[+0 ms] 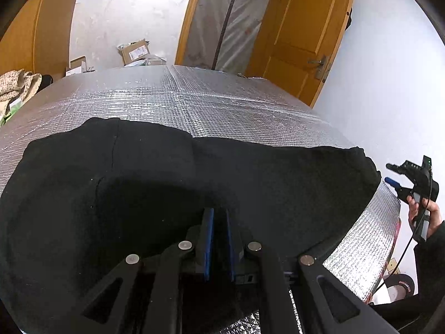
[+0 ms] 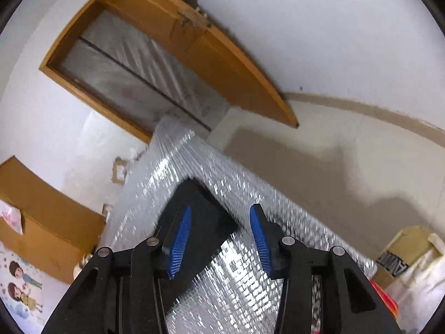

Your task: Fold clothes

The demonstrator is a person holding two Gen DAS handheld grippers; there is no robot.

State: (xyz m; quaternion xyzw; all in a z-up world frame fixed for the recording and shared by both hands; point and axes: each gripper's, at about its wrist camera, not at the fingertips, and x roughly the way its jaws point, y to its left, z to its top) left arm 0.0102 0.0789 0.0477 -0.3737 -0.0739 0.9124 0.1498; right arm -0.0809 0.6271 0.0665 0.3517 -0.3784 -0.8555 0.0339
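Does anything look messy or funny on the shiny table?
Nothing is broken or spilled. The black garment lies only partly folded on the silver cover, with bumpy overlapping layers and an uneven far edge. Its right end reaches the table's side edge.

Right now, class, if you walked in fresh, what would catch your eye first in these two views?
The black garment spread wide across the shiny silver foil cover dominates the left view. The left hand-held gripper sits low over the cloth, blue pads close together. At the table's right edge the right hand-held gripper stands open with nothing between its pads, before an orange wooden door.
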